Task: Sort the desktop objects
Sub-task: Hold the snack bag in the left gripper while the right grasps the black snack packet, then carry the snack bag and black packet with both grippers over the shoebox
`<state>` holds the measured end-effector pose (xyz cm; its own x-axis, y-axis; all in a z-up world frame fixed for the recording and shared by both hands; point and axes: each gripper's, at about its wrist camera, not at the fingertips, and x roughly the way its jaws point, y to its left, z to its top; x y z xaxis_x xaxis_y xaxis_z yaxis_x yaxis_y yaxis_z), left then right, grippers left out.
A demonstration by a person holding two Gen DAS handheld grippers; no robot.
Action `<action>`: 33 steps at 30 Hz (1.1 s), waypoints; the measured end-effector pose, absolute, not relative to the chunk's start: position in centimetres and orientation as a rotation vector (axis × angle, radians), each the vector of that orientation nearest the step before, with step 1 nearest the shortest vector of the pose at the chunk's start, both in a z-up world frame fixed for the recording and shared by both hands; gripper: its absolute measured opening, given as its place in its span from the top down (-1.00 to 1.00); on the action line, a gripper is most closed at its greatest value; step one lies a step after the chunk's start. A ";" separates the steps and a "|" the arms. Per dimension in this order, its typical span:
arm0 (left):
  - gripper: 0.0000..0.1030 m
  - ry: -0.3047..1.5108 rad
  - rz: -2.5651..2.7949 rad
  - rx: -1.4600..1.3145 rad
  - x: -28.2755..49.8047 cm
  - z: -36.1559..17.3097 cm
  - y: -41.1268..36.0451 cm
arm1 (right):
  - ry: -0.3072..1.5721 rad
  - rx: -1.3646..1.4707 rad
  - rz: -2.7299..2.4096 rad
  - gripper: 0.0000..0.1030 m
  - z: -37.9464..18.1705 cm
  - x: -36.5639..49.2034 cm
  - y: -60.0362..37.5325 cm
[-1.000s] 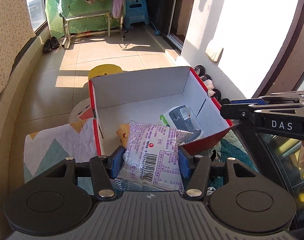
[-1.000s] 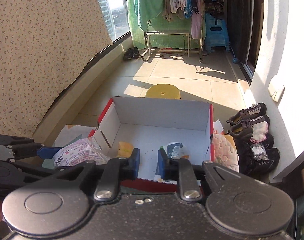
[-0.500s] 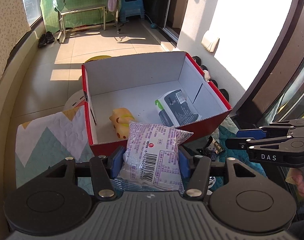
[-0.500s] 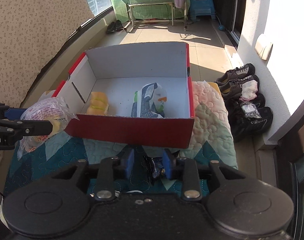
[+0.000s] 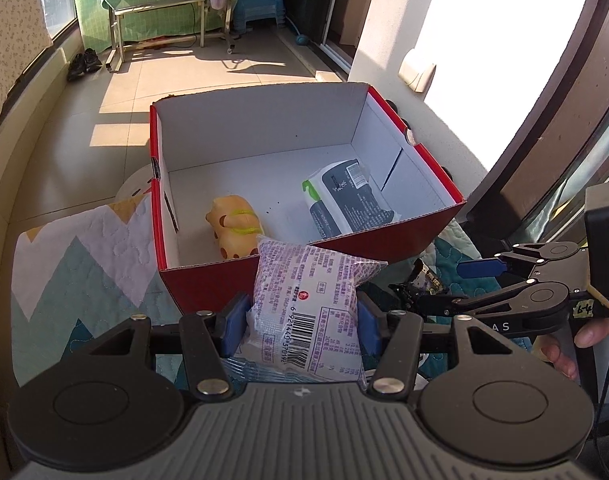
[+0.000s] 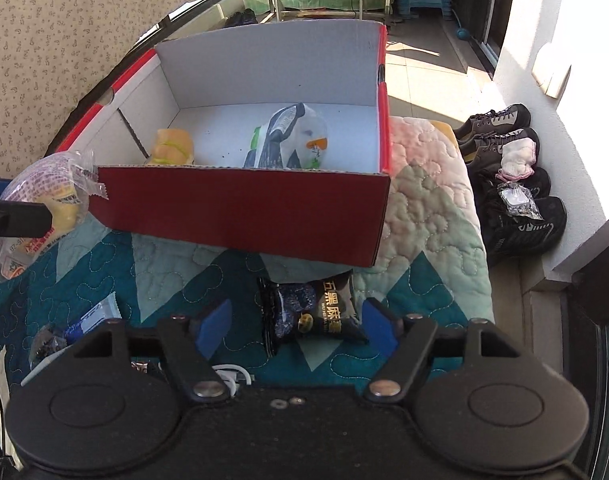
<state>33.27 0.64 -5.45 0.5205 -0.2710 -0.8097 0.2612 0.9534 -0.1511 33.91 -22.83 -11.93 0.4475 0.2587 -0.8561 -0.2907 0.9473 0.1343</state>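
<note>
A barcode numbered 6 921440 370192 was printed on the purple bread packet (image 5: 304,312). Gold characters 五黑麻薯 were seen on the black snack packet (image 6: 316,308), with small Latin letters beneath, too small to be read. "AS" was visible on the right gripper (image 5: 420,284).

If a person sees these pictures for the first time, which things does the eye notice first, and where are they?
First, the red box in the middle of the quilt, holding a yellow toy and a wipes pack. Next, the purple snack bag clamped in the left gripper, just before the box. The open right gripper straddles a black snack packet.
</note>
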 end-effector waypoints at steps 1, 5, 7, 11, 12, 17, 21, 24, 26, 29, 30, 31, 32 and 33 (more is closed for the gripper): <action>-0.07 0.972 -0.321 -0.011 33.3 -5.5 0.7 | 1.060 -0.033 0.346 -0.42 -12.4 34.2 -22.9; -0.07 0.971 -0.327 -0.002 33.5 -5.9 0.5 | 1.087 -0.048 0.387 -0.47 -13.5 34.9 -22.8; -0.07 0.976 -0.328 -0.001 33.7 -6.1 0.4 | 1.092 -0.091 0.380 -0.48 -14.1 35.1 -22.4; -0.06 0.981 -0.329 -0.002 33.8 -6.5 0.3 | 1.101 -0.122 0.371 -0.48 -15.1 35.5 -22.2; -0.06 0.982 -0.330 -0.002 33.9 -6.6 0.3 | 1.102 -0.121 0.372 -0.48 -15.3 35.5 -22.3; -0.04 0.980 -0.331 0.004 33.9 -6.7 0.2 | 1.104 -0.098 0.387 -0.28 -15.4 35.5 -22.3; -0.03 0.979 -0.327 0.002 33.9 -6.7 0.2 | 1.106 -0.100 0.376 -0.06 -14.9 35.4 -22.3; -0.02 0.981 -0.320 -0.011 33.9 -6.7 0.4 | 1.104 -0.116 0.367 -0.02 -14.3 34.9 -22.1; -0.02 0.981 -0.317 -0.014 33.8 -6.6 0.4 | 1.098 -0.112 0.372 -0.02 -13.6 34.4 -22.0; -0.01 0.980 -0.311 -0.019 33.5 -6.2 0.4 | 1.086 -0.114 0.376 -0.02 -12.3 33.7 -21.8; -0.01 0.978 -0.310 -0.022 33.4 -6.0 0.4 | 1.080 -0.114 0.381 -0.02 -11.9 33.4 -21.7; -0.01 0.975 -0.309 -0.023 33.3 -5.8 0.5 | 1.072 -0.111 0.385 -0.02 -11.1 33.1 -21.7; -0.01 0.970 -0.309 -0.024 33.1 -5.4 0.4 | 1.066 -0.107 0.387 -0.02 -10.6 32.9 -21.6; -0.01 0.966 -0.310 -0.023 33.0 -5.1 0.4 | 1.056 -0.105 0.395 -0.02 -9.7 32.7 -21.4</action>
